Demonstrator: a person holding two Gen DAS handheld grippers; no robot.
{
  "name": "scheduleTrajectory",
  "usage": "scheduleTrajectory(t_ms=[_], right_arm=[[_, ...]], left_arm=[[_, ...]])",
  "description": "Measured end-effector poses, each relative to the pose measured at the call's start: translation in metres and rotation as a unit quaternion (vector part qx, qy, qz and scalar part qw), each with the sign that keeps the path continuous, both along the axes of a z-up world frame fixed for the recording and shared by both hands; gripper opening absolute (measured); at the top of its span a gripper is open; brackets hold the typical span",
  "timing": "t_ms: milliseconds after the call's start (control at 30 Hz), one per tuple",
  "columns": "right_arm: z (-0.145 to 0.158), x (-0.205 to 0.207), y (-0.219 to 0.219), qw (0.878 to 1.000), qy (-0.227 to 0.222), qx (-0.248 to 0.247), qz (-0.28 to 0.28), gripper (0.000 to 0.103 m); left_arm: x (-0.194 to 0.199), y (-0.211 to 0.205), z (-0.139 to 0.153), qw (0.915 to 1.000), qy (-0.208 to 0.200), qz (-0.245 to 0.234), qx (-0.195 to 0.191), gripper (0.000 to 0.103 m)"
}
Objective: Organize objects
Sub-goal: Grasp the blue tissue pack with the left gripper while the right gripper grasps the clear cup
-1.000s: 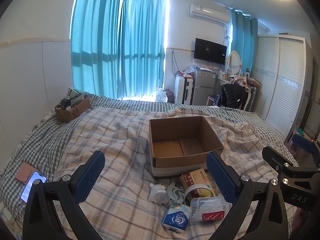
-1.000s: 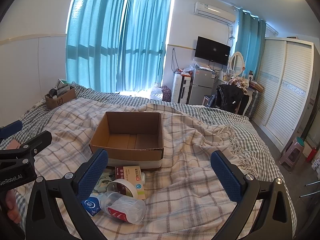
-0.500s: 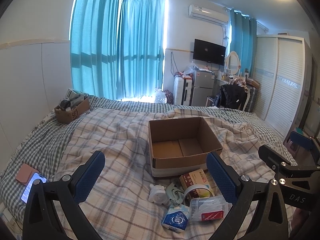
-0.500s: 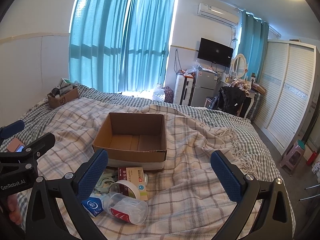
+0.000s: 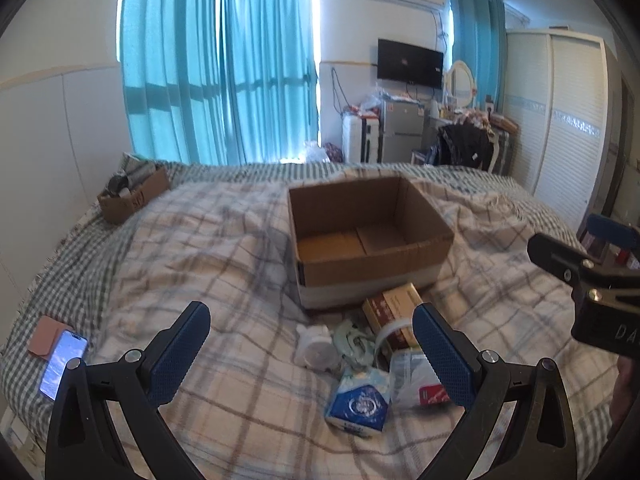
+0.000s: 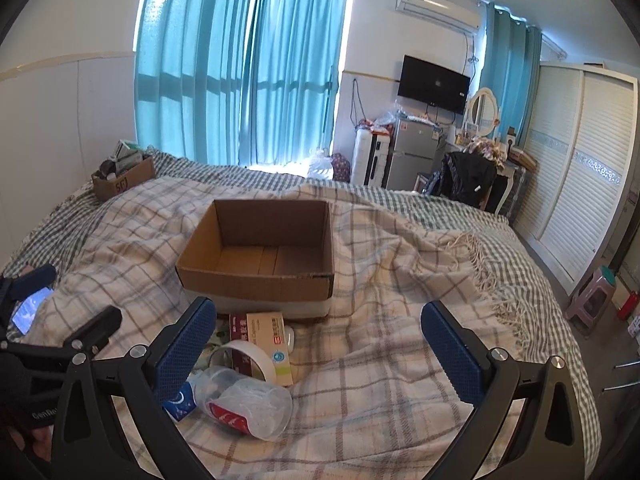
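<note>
An empty open cardboard box [image 5: 368, 236] [image 6: 260, 252] sits on the plaid blanket [image 5: 208, 248]. In front of it lies a small pile: a red-and-cream medicine box [image 6: 260, 330] [image 5: 392, 308], a tape roll [image 6: 244, 358] [image 5: 390, 334], a clear plastic bottle with a red label [image 6: 244, 404] [image 5: 416, 380], a blue tissue pack [image 5: 358, 402] [image 6: 182, 398] and a small white object [image 5: 314, 346]. My left gripper [image 5: 312, 352] is open and empty above the pile. My right gripper [image 6: 320, 348] is open and empty, to the right of the pile.
A phone [image 5: 62, 364] on a pink case lies at the bed's left edge. A small filled cardboard box [image 5: 134, 196] stands at the far left corner. A fridge, a chair with clothes [image 6: 468, 178] and a wardrobe [image 6: 580, 184] stand beyond the bed.
Both grippers have moved slightly forward and lower toward the pile and box. Nothing has been taken hold of; the jaws stay open.
</note>
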State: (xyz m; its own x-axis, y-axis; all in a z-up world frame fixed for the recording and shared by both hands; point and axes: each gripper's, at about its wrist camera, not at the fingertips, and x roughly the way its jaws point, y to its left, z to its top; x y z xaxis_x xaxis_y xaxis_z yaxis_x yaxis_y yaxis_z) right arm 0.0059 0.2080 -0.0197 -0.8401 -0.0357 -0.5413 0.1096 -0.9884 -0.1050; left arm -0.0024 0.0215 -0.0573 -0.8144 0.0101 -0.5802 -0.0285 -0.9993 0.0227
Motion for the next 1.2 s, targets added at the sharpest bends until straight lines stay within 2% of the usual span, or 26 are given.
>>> scheduleTrajectory(t_ms=[133,300,400,567,600,667,700,800,900,1033,1200], right_arm=[[-0.018,-0.004,0.001,1.000,-0.021,0.006,0.006,0.103],[-0.040,-0.010,0.004,0.999,-0.047,0.013,0.011,0.103],[-0.053,-0.013,0.006,0.998,-0.063,0.015,0.015,0.103],[-0.073,-0.022,0.006,0.996,-0.089,0.014,0.025,0.103],[-0.076,-0.025,0.005,0.995,-0.094,0.013,0.028,0.103],[-0.079,-0.027,0.004,0.994,-0.101,0.009,0.036,0.103],[-0.081,-0.029,0.002,0.994,-0.104,0.008,0.041,0.103],[-0.084,-0.033,-0.004,0.992,-0.111,0.004,0.054,0.103],[-0.085,-0.035,-0.009,0.991,-0.116,-0.002,0.072,0.103],[-0.093,-0.041,-0.023,0.985,-0.139,-0.009,0.103,0.103],[-0.118,-0.051,-0.045,0.976,-0.183,0.011,0.118,0.102]], left_arm=[[-0.004,0.008,-0.030,0.9992,-0.037,-0.012,-0.008,0.102],[-0.005,0.011,-0.069,0.9946,-0.098,-0.033,0.014,0.094],[-0.008,0.021,-0.085,0.9893,-0.130,-0.066,0.015,0.093],[-0.026,0.034,-0.112,0.9787,-0.189,-0.080,-0.003,0.091],[-0.029,0.035,-0.117,0.9767,-0.199,-0.080,-0.007,0.087],[-0.030,0.038,-0.123,0.9750,-0.205,-0.081,-0.025,0.055],[-0.029,0.040,-0.124,0.9740,-0.208,-0.085,-0.027,0.055],[-0.020,0.033,-0.112,0.9757,-0.198,-0.093,-0.009,0.051],[-0.009,0.014,-0.087,0.9815,-0.169,-0.089,0.012,0.051],[-0.004,-0.016,-0.056,0.9917,-0.118,-0.048,-0.020,0.051],[-0.011,-0.041,-0.042,0.9956,-0.092,-0.011,-0.014,0.051]])
